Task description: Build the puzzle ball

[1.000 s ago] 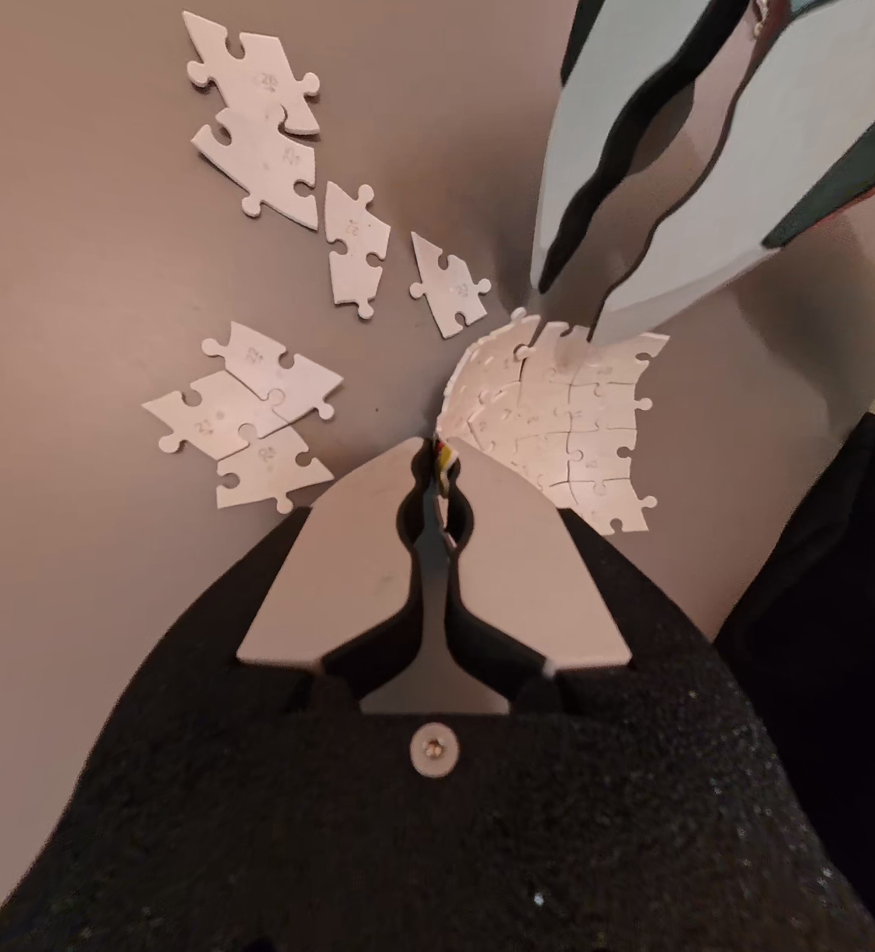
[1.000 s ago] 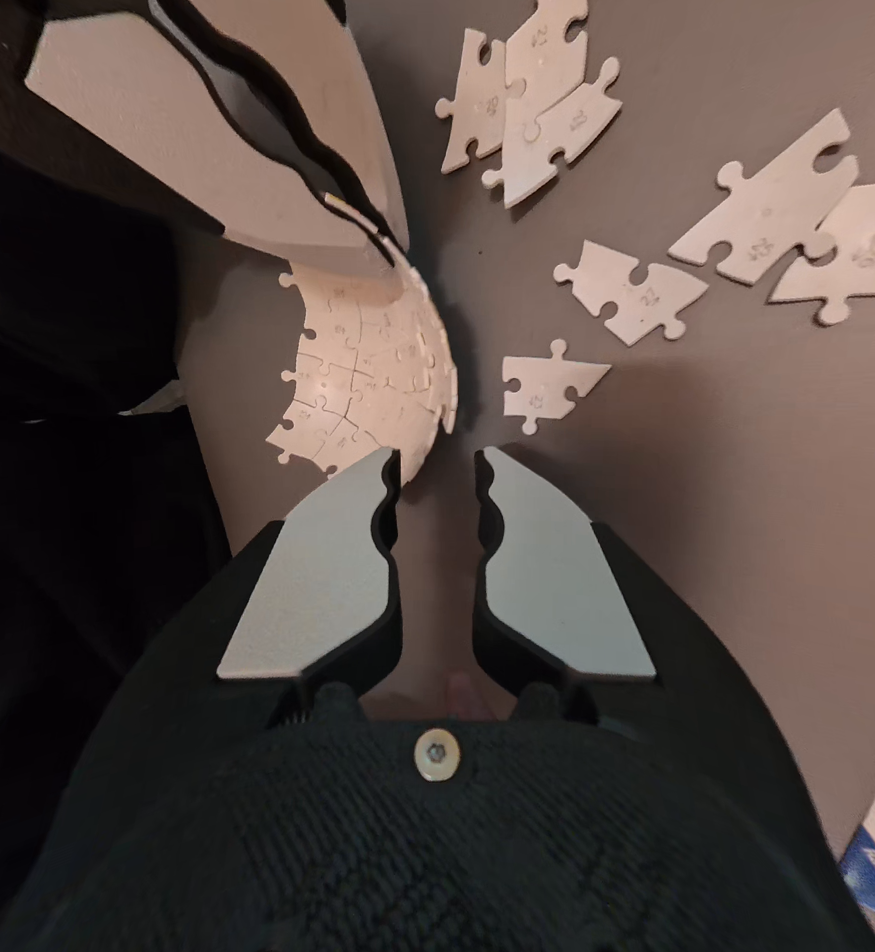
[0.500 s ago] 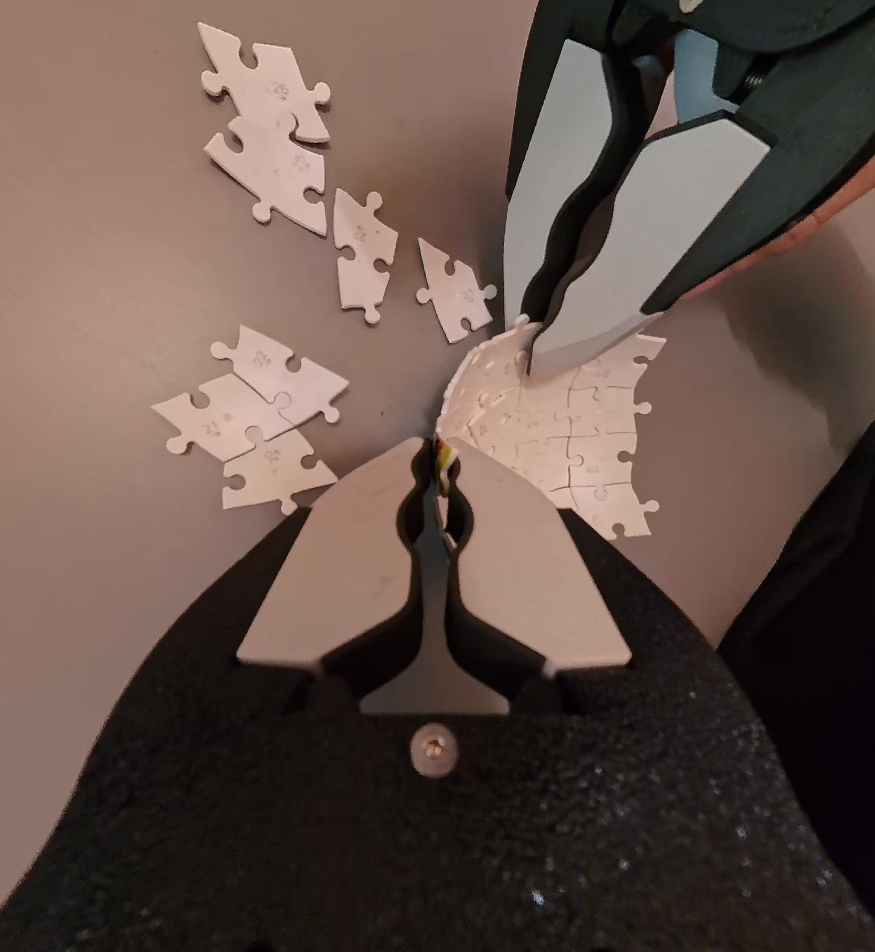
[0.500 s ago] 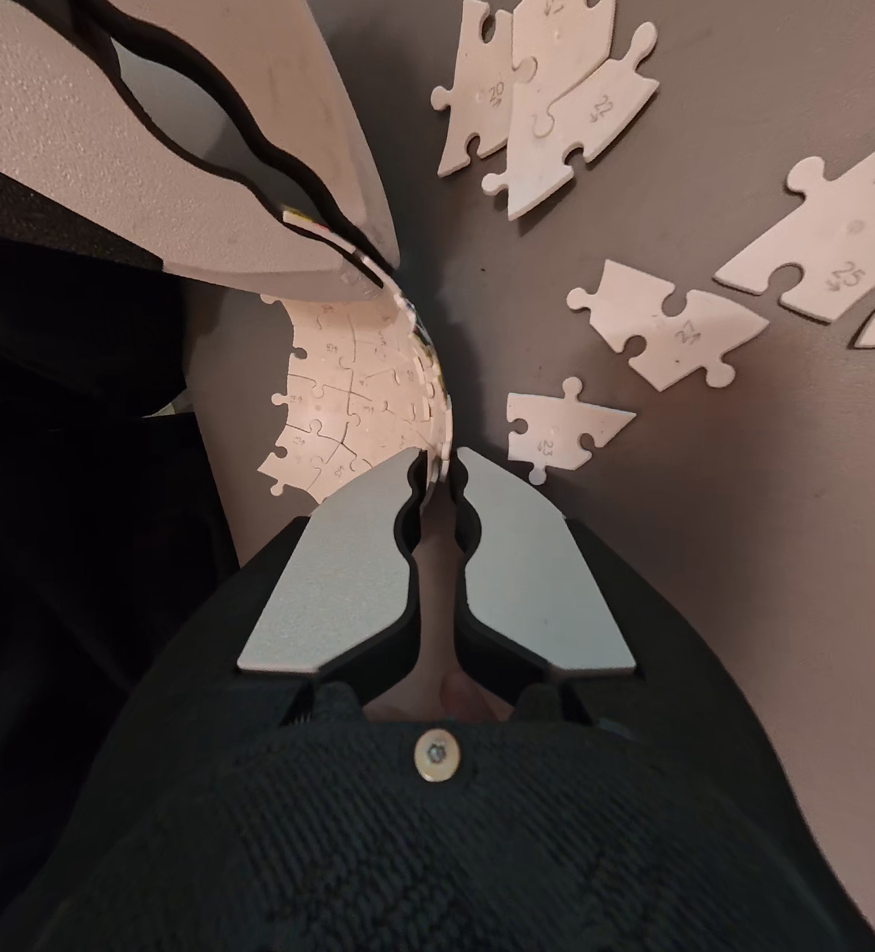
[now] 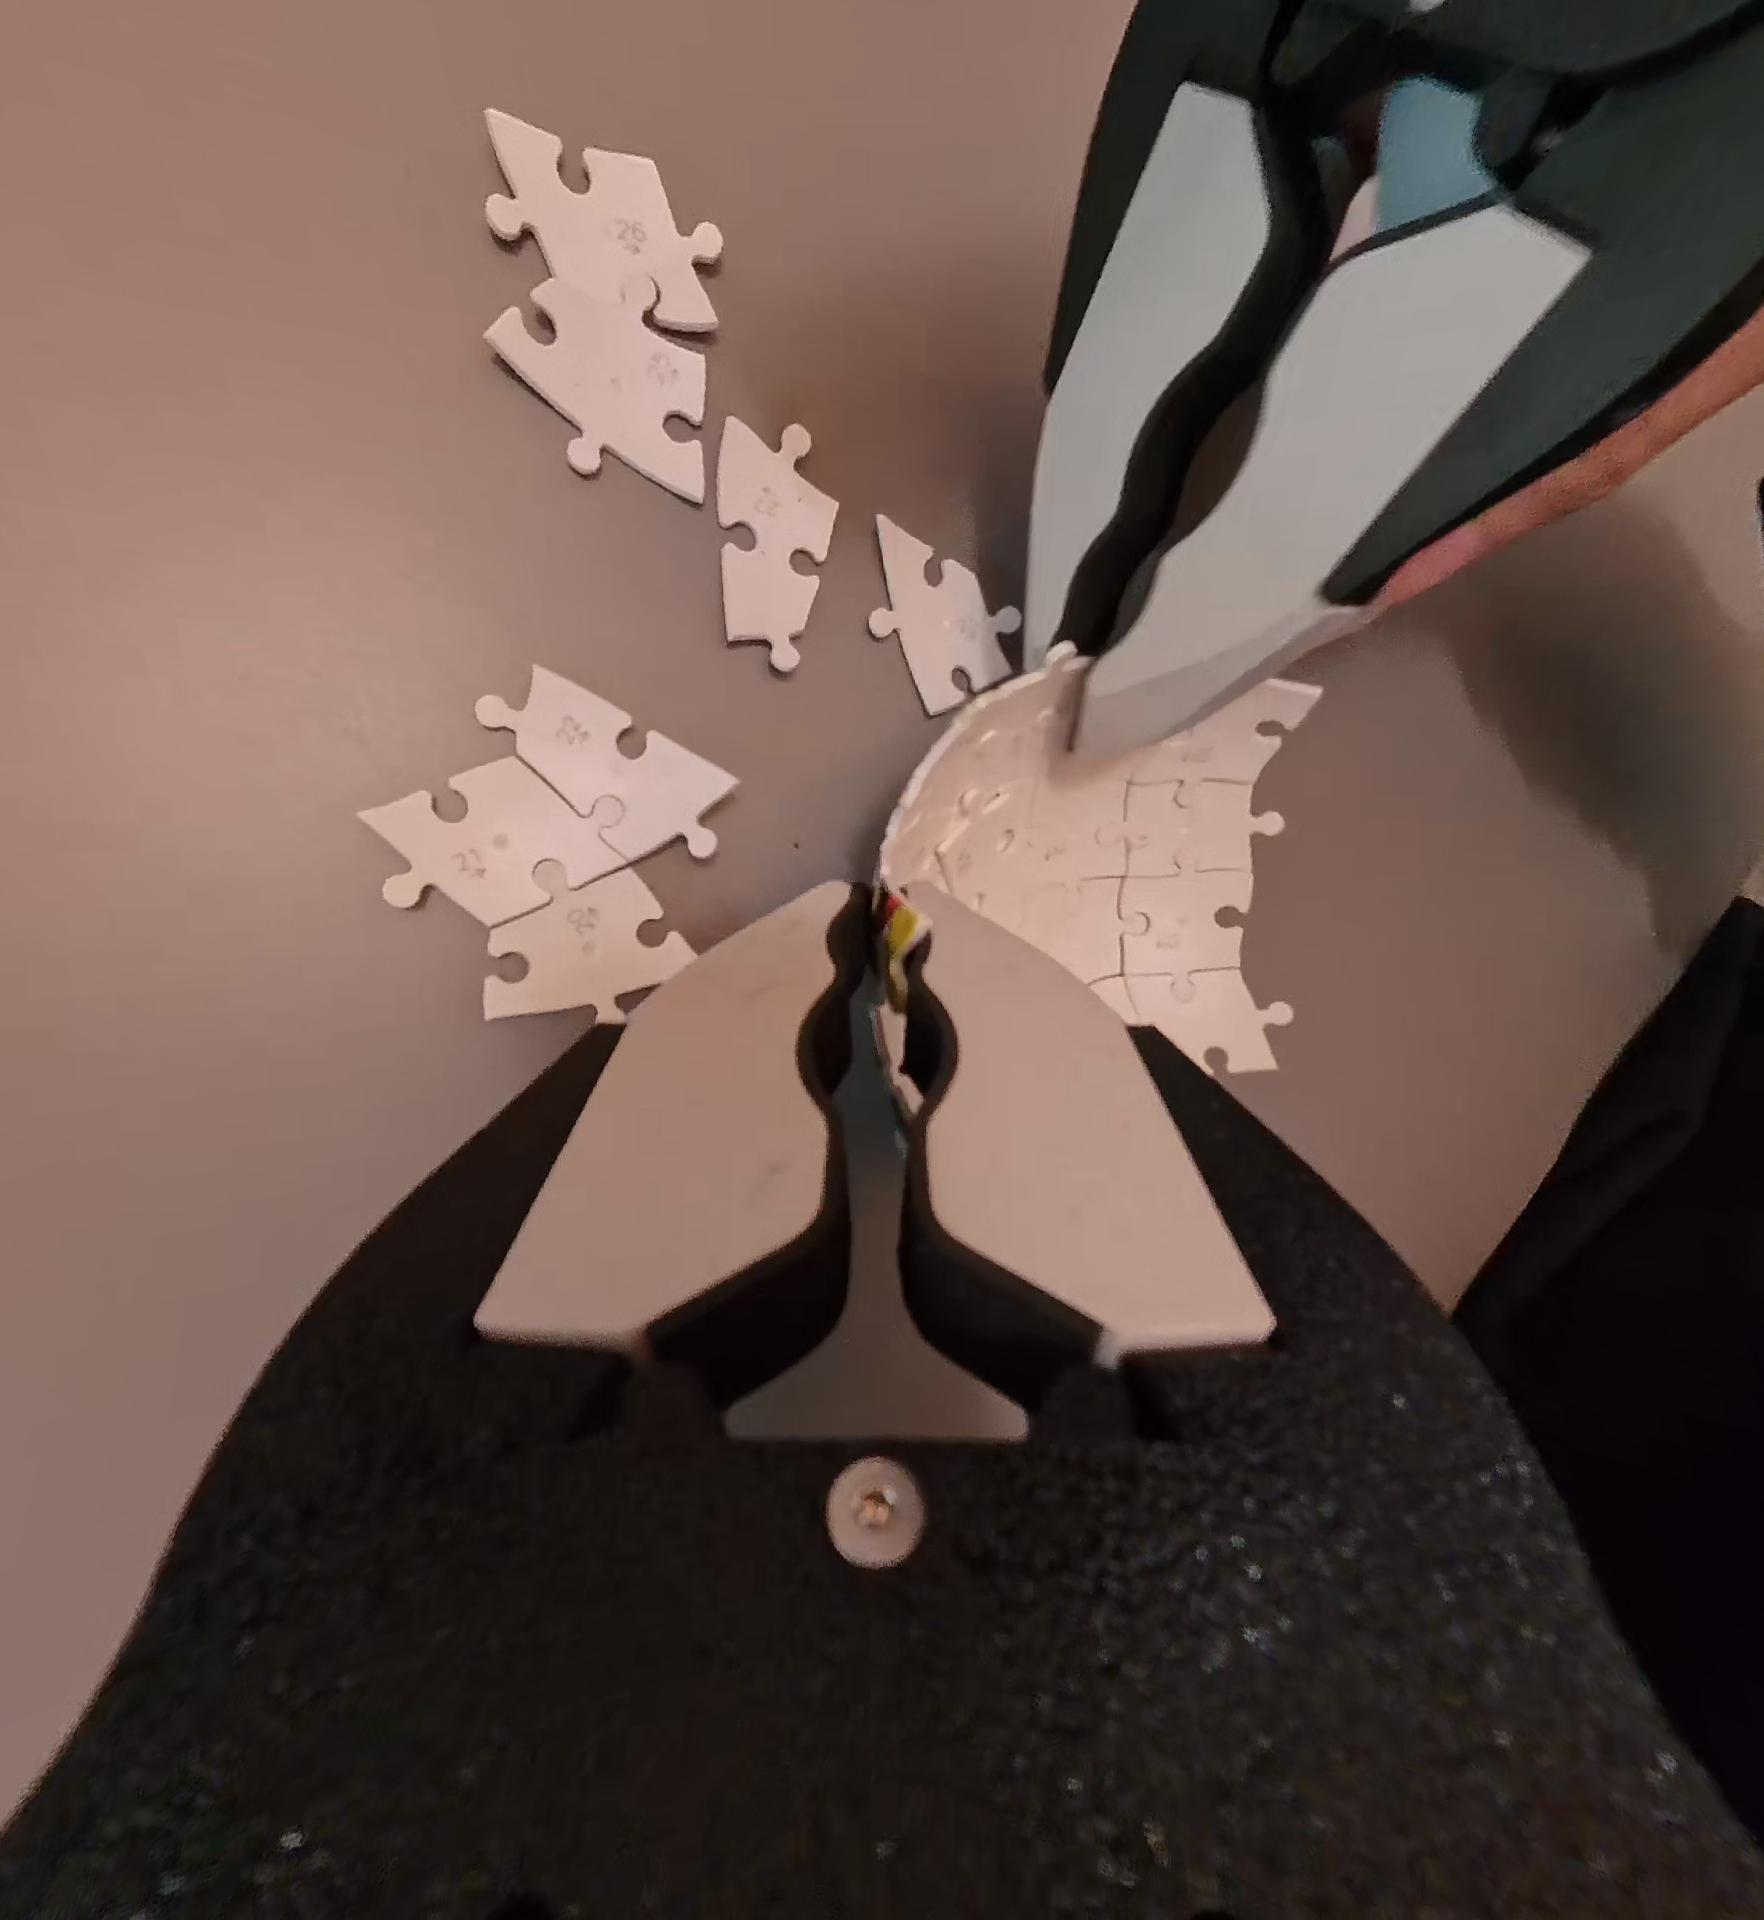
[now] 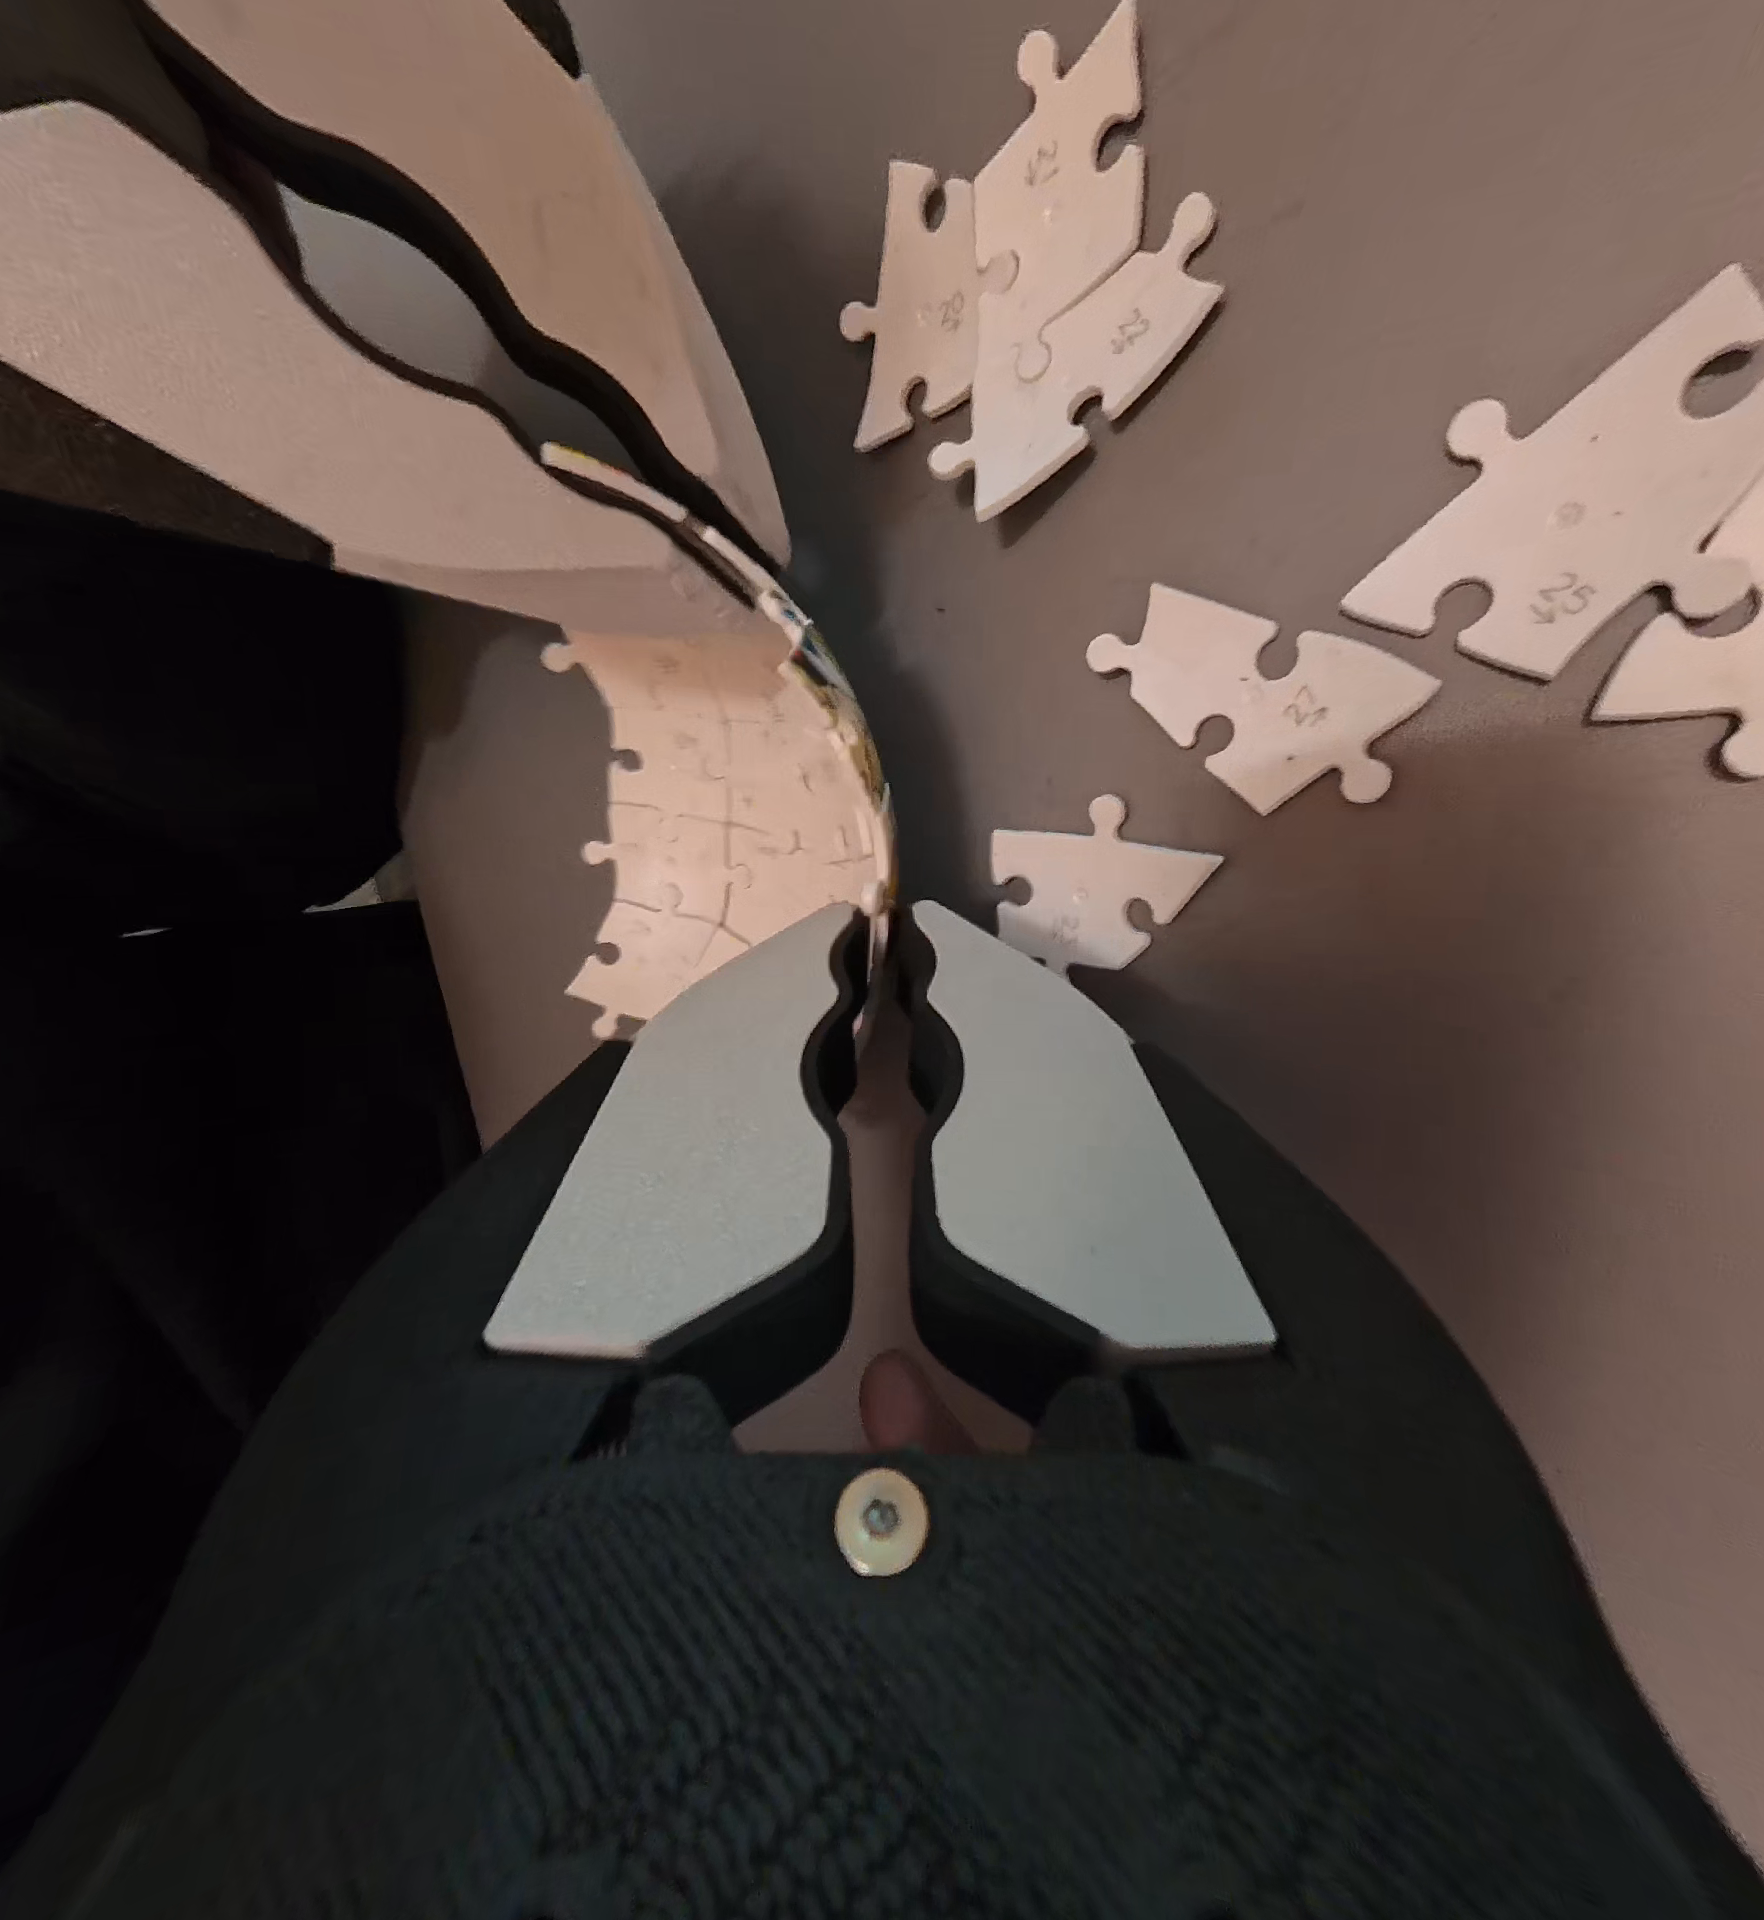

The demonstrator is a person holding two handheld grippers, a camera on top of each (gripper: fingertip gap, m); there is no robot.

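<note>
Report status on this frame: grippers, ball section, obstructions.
Left gripper and right gripper shut on opposite rims of curved ball section. Loose pieces lie apart. Nothing obstructing.

The left gripper (image 5: 888, 899) points forward over the surface, its two grey-faced fingers (image 5: 691, 1122) drawn together so that only a narrow slit shows between the black wavy pads; the tips pinch a thin curved edge. The right gripper (image 6: 883, 920) stands opposite it, tips facing the left one's, its jaws likewise nearly together and nipping the same thin edge from the other end. In the left wrist view the right gripper (image 5: 1080, 717) comes down from the upper right, steeply tilted, and a hand (image 5: 1543, 457) shows beneath its black body.
</note>
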